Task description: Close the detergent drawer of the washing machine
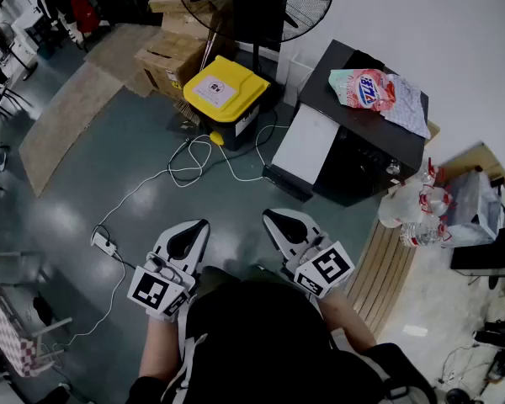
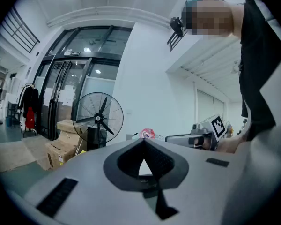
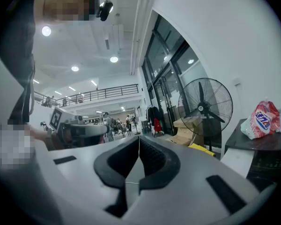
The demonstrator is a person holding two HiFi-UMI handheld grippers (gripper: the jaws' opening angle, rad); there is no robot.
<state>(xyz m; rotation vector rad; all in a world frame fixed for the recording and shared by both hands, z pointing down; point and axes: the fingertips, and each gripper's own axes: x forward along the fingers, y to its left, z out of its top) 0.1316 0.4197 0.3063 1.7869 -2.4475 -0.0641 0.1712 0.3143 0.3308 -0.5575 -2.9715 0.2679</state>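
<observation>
detergent bag [image 1: 372,90] on washing machine [image 1: 351,129] (yellow-lidded bin [image 1: 225,90] shut)

Left gripper [image 2: 144,141], fingers together, before a fan [image 2: 99,118]

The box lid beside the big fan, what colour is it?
The box lid is bright yellow; the head view shows it best.
</observation>
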